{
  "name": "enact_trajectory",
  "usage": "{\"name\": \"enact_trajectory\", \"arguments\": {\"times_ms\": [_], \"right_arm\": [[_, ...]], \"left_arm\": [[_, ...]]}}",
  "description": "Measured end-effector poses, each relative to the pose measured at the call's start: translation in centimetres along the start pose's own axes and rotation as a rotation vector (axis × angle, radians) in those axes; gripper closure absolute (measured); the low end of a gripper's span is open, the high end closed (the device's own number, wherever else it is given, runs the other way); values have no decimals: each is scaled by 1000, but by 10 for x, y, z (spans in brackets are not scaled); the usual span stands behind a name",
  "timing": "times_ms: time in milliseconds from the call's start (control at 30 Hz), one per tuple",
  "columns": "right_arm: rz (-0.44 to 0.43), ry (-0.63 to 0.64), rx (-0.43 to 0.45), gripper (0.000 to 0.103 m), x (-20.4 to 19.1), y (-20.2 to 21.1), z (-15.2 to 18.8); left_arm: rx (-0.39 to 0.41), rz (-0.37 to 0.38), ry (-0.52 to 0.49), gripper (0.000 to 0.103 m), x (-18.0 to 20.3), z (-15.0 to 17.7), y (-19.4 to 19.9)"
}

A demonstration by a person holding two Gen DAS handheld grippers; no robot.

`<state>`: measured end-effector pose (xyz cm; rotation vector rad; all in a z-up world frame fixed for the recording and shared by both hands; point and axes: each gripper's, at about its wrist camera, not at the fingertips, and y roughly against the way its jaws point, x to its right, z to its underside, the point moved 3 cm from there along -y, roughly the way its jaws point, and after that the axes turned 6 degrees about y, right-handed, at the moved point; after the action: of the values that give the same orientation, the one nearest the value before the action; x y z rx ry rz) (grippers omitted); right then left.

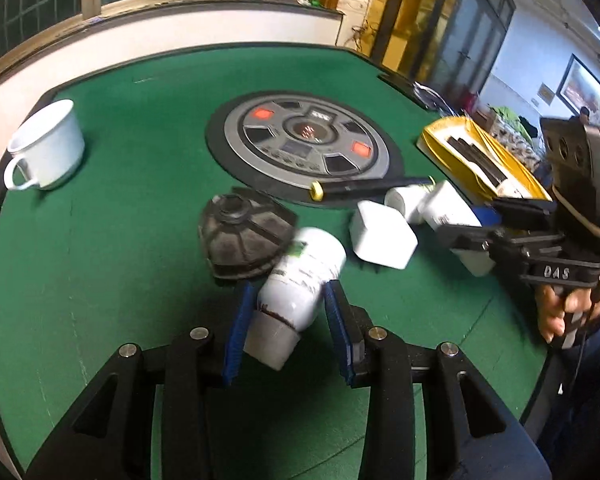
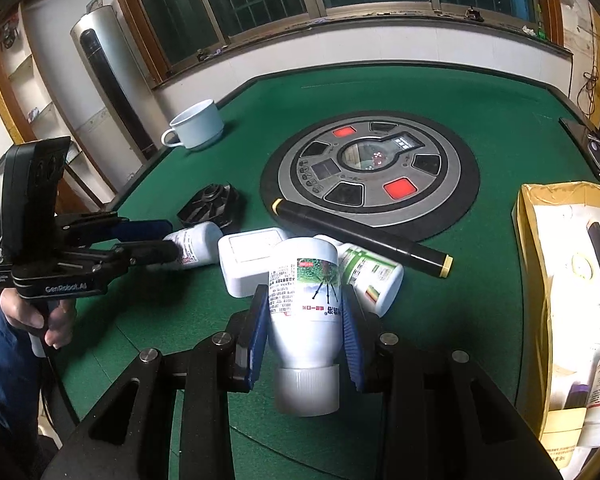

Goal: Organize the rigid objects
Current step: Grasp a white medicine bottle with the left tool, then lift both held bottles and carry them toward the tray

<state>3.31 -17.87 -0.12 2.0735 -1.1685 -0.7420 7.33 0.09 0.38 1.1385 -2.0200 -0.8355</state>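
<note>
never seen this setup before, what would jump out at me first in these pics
Each gripper holds a white bottle between its blue pads: the left gripper a tilted bottle, the right gripper a labelled bottle, cap toward the camera. Behind them, mid-table on the green felt, sits a round grey control panel with two red-lit buttons. A white mug stands alone near the far left edge.
</note>
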Motion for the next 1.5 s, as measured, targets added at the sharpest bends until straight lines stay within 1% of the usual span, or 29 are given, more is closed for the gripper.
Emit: {"name": "enact_trajectory", "arguments": {"times_ms": [100, 133, 233, 367, 500, 700, 767, 833, 933, 1033, 1133, 1333, 1500], "right_arm": [[-2, -4, -3, 73, 0, -1, 0], [-1, -4, -2, 73, 0, 0, 1], [-6, 1, -8, 73, -2, -2, 1], [-6, 8, -15, 73, -2, -4, 2], [-6, 13, -20, 73, -3, -5, 3], [-4, 20, -30, 73, -4, -7, 4], [-1, 21, -33, 73, -4, -8, 4], [1, 21, -34, 73, -3, -8, 4], [3, 21, -34, 73, -3, -8, 4], [3, 21, -33, 73, -3, -7, 4], [4, 20, -32, 73, -4, -6, 4], [-2, 36, -20, 73, -10, -2, 4], [-5, 49, -2, 73, -18, 3, 6]], "left_arm": [[-11, 58, -6, 68, 12, 8, 2], [-15, 52, -7, 68, 17, 10, 2], [-19, 1, 20, 68, 24, 3, -2], [-38, -33, 56, 68, 25, -8, -15], [-74, -75, 69, 68, 26, -12, -33], [-61, -106, 78, 68, 29, -18, -44], [-40, -118, 77, 68, 30, -17, -44], [-12, -148, 78, 68, 32, -13, -43], [26, -154, 125, 69, 34, -4, -37], [61, -129, 190, 69, 36, 7, -24], [127, -108, 240, 69, 40, 18, -6], [192, -87, 294, 69, 50, 31, 8], [238, -88, 306, 68, 59, 37, 14]]}}
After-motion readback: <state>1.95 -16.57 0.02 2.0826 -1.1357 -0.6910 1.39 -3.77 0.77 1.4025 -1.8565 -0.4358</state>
